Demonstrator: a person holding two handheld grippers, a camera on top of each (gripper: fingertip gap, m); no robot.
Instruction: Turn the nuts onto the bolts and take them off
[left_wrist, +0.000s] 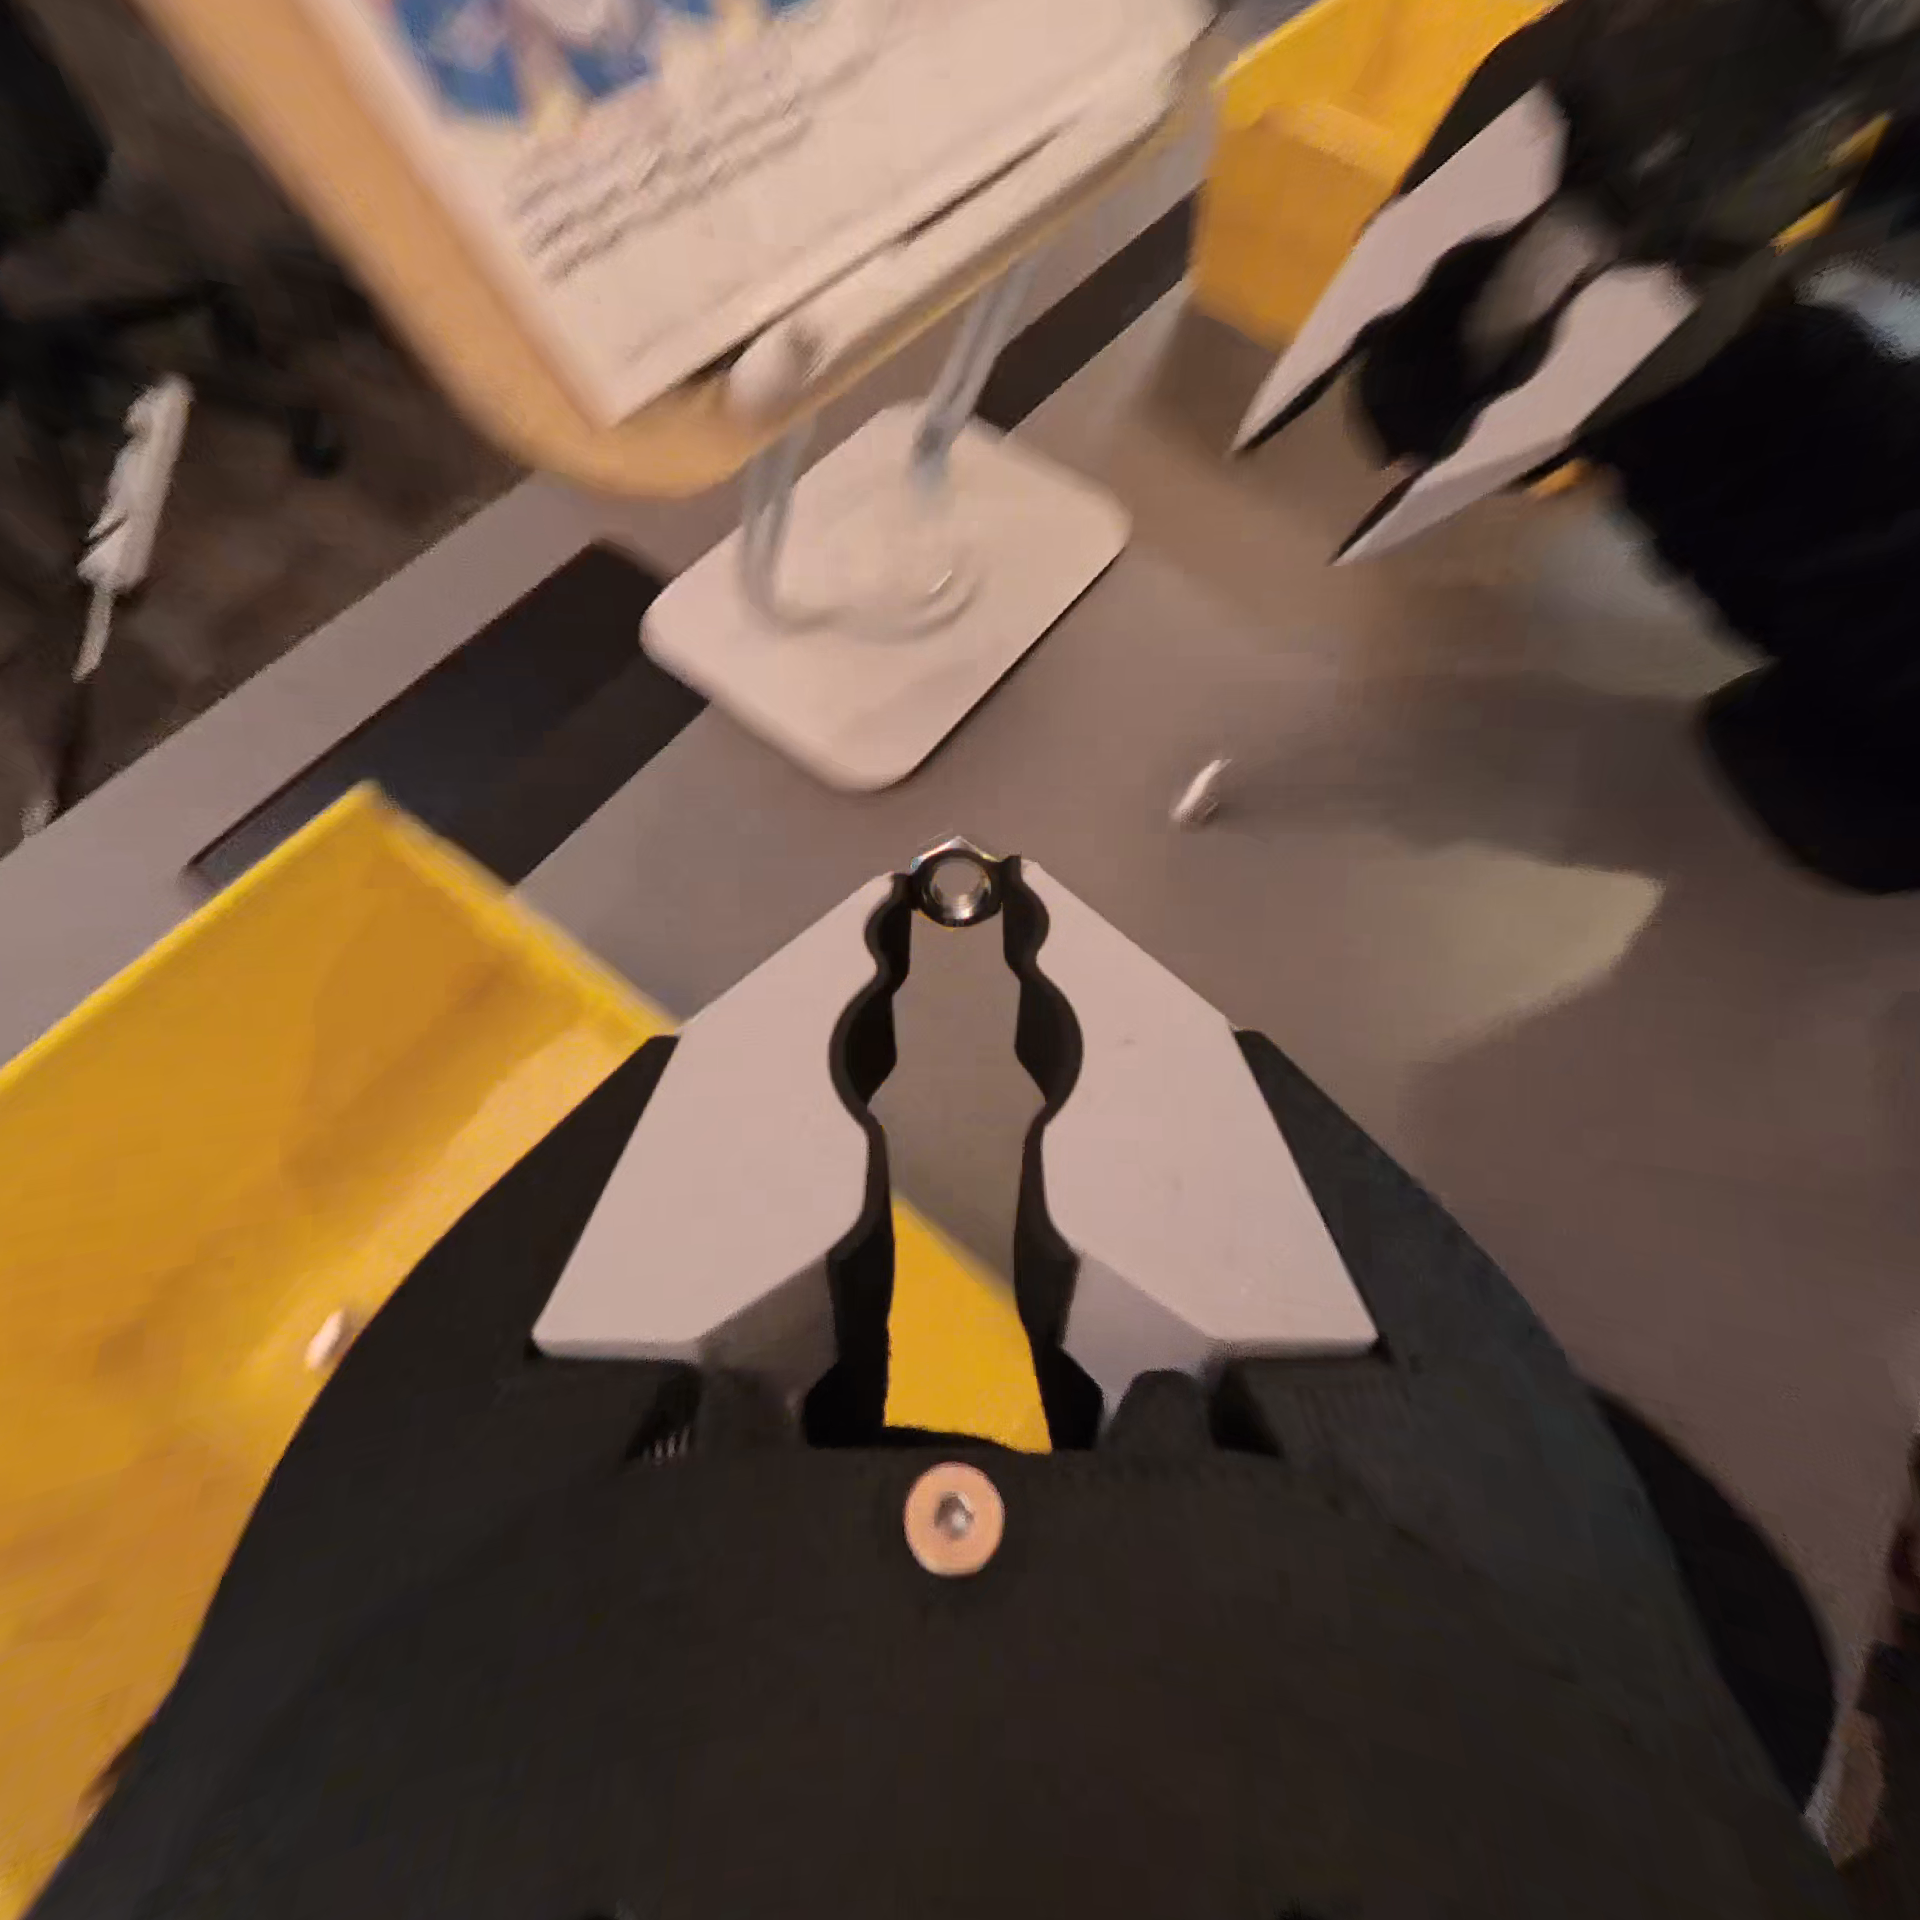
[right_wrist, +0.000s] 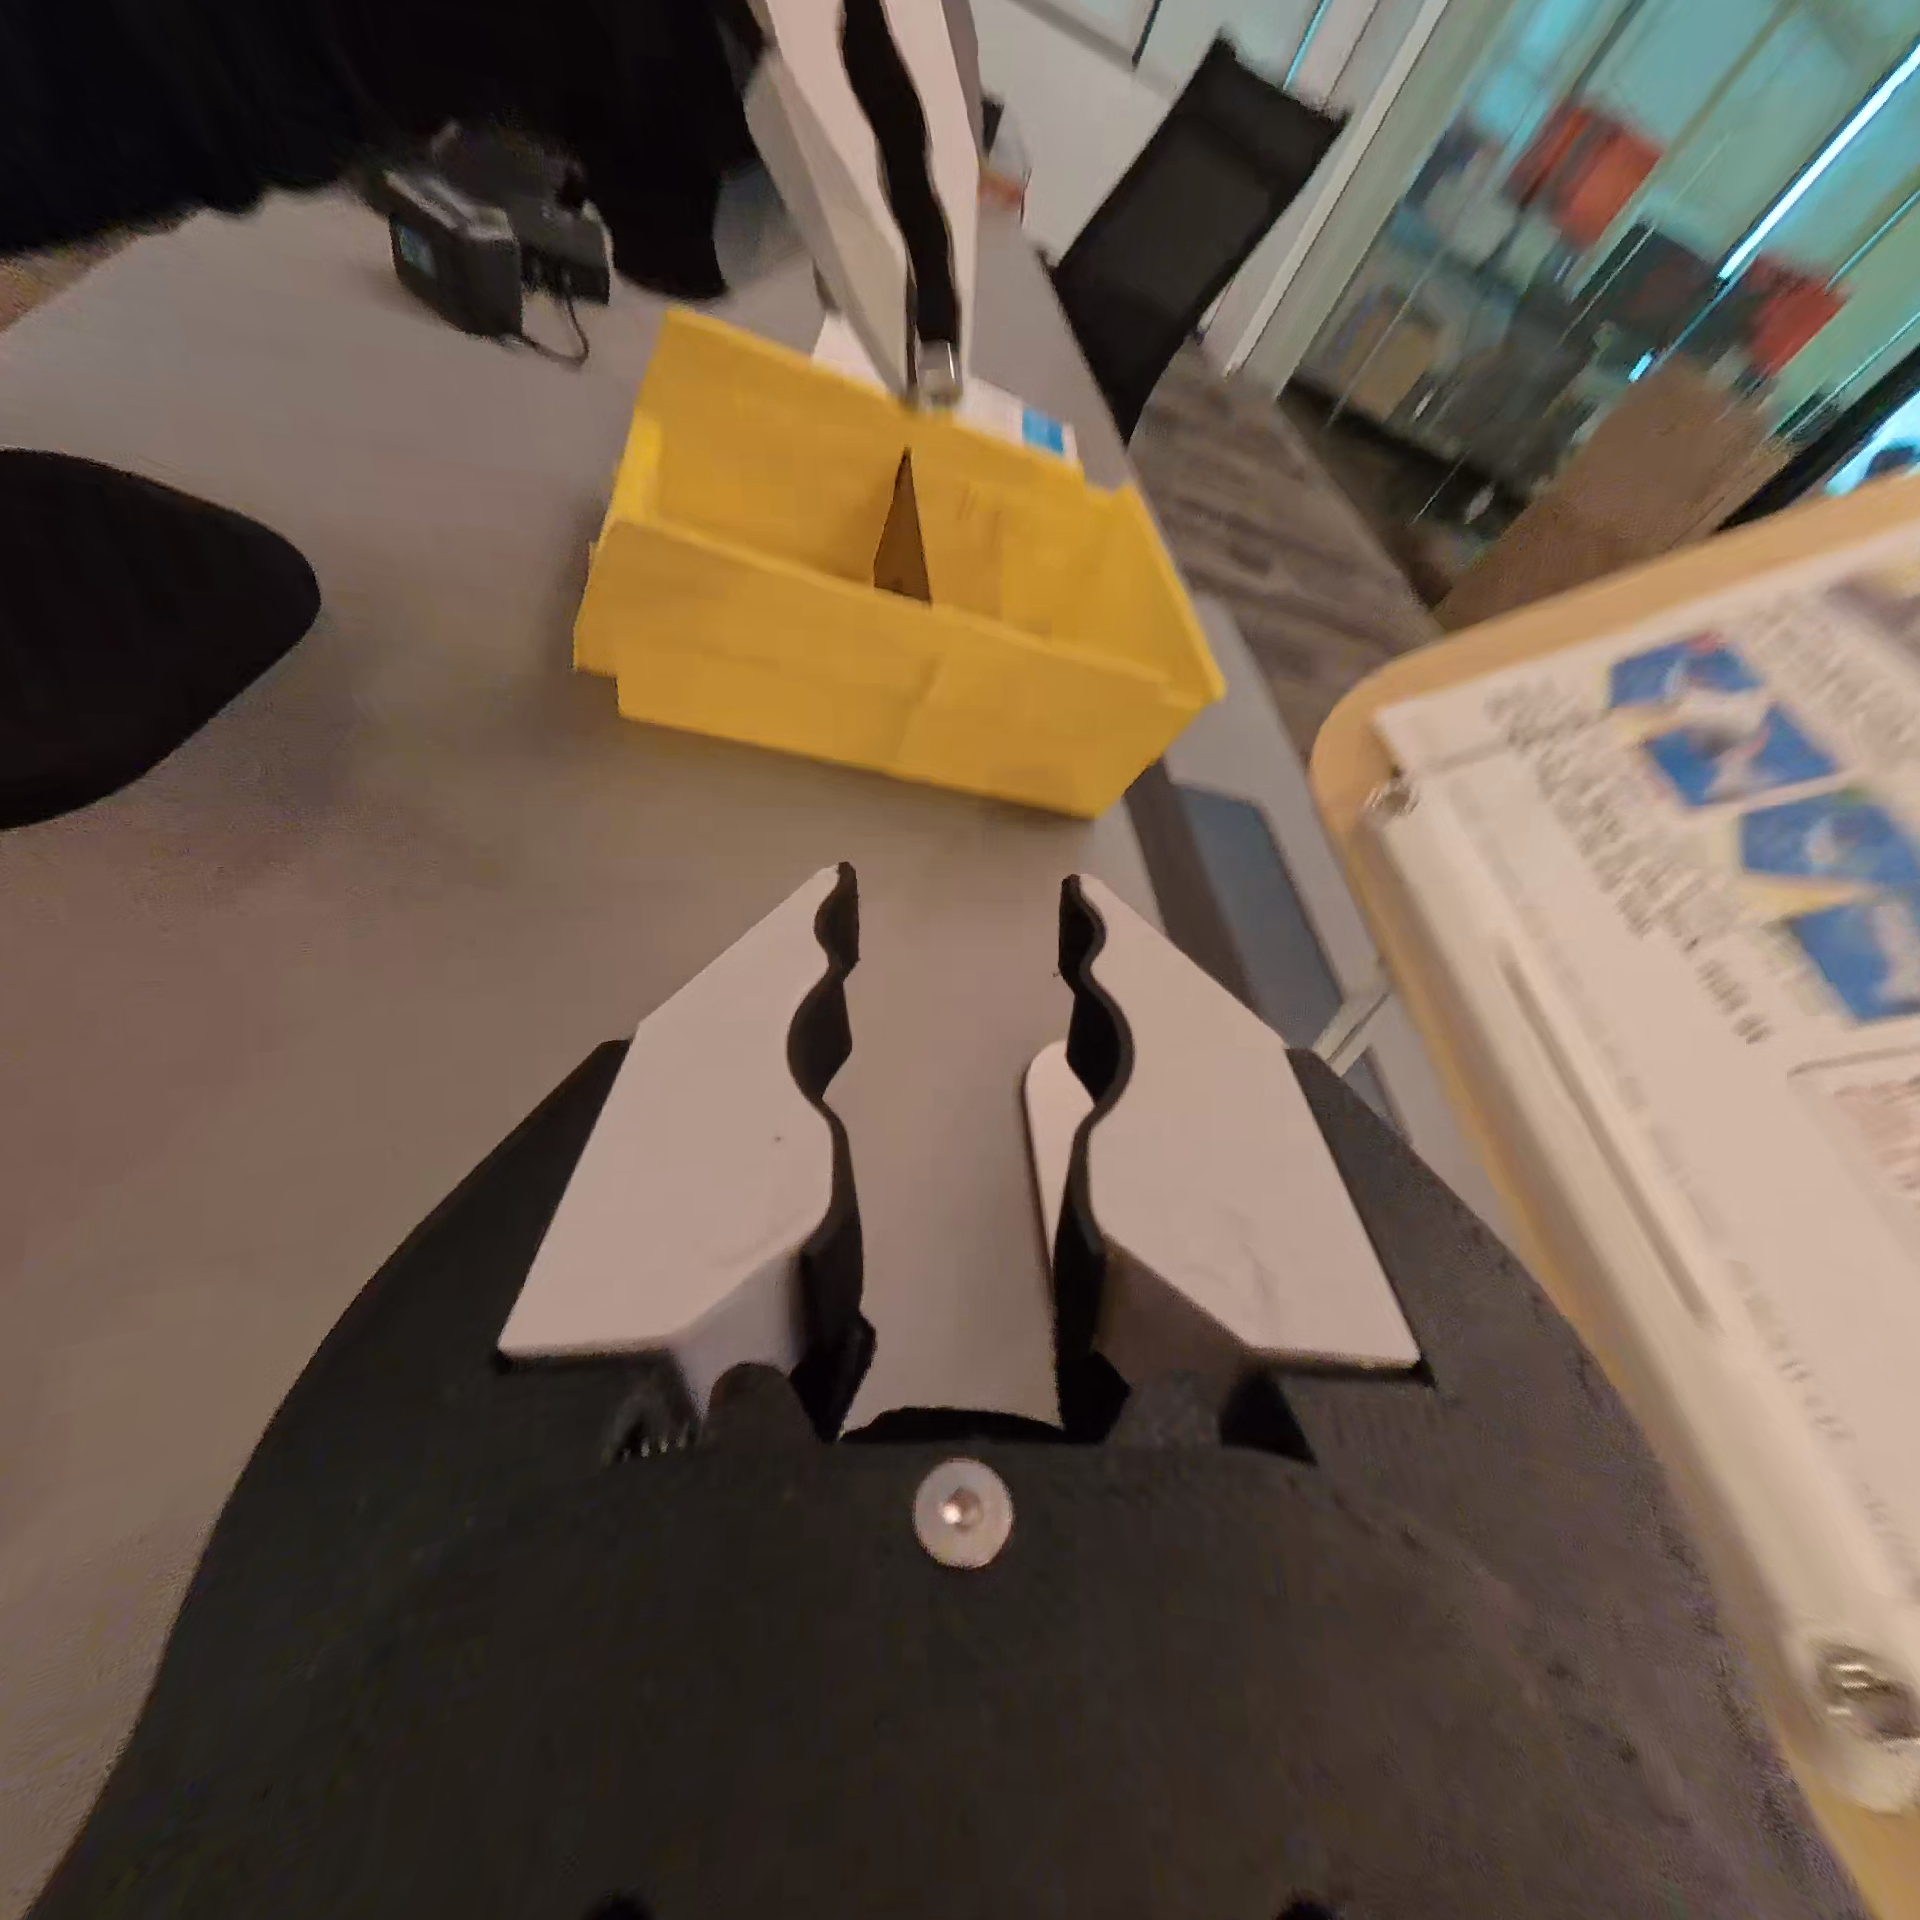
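Grey table (left_wrist: 1299, 1039) filled both views. My left gripper (left_wrist: 958, 891) pinched a nut (left_wrist: 954, 889) at frame centre, above a yellow bin (left_wrist: 260, 1091). My right gripper (right_wrist: 958, 894) stood partly open, empty; a bolt (left_wrist: 1200, 792) lay centre-right.

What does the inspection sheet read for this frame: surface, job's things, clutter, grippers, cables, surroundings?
Surface: grey table.
Job's things: nut pinched at the left gripper's tips; bolt lying loose on the table; yellow bin beyond.
Clutter: sign stand with printed sheet; black device at the far edge.
Grippers: left gripper shut on the nut; right gripper open, empty.
Cables: black lead by the device.
Surroundings: dark chair, glass partitions; blurred.
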